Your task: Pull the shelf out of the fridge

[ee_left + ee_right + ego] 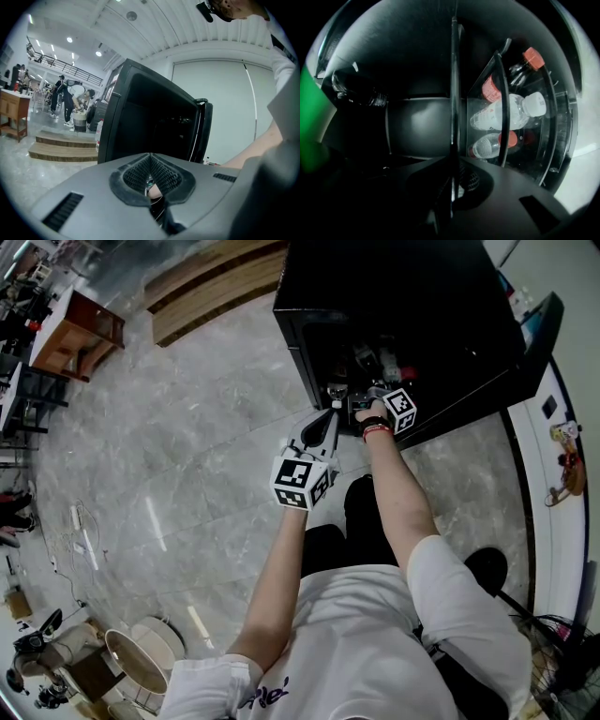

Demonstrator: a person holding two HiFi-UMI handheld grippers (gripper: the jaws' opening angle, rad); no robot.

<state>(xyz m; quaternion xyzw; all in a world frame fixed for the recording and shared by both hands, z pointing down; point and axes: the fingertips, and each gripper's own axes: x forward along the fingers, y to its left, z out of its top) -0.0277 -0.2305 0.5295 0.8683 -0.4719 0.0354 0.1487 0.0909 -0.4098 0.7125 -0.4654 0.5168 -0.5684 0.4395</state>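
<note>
Right hand-held gripper (452, 188) clamps shelf (453, 89); fridge (417, 123) holds bottles (512, 112).

What I'm wearing and carrying
White short-sleeved T-shirt (375, 634) at the bottom, black trousers (361, 521), red-and-black wristband (376, 428); black-and-white square-patterned left marker cube (302, 482) and right marker cube (400, 411) at centre.

Grey polished stone tile floor (169, 456); light wooden steps (211, 287); brown wooden table (77, 334); white ribbed ceiling (154, 28), lit.

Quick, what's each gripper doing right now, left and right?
Left gripper: closed, nothing gripped.
Right gripper: closed on the thin flat fridge shelf, seen edge-on.
</note>
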